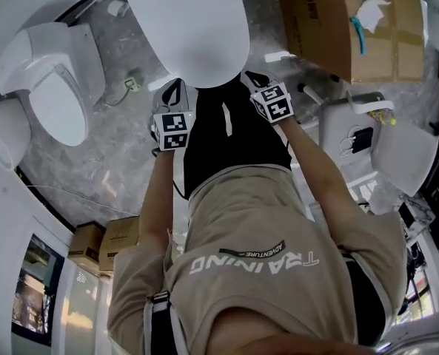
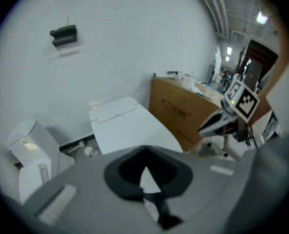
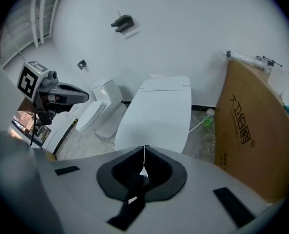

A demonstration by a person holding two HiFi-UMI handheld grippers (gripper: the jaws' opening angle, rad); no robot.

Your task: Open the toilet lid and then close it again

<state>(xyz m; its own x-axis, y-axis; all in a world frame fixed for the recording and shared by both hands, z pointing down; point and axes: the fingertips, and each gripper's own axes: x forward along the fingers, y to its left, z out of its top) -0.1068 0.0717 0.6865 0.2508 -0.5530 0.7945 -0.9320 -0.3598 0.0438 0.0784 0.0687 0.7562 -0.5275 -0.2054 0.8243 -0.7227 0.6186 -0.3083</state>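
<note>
Head view, shirt point(image 1: 263, 228) lettered TRAINING, toilet lid point(image 1: 197, 28) down

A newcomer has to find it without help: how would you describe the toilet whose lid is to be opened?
Find the big brown cardboard box. The toilet stands right beside it, lid closed. Unlike the rounder toilet on its other side, its lid is long, flat and squared at the back.
</note>
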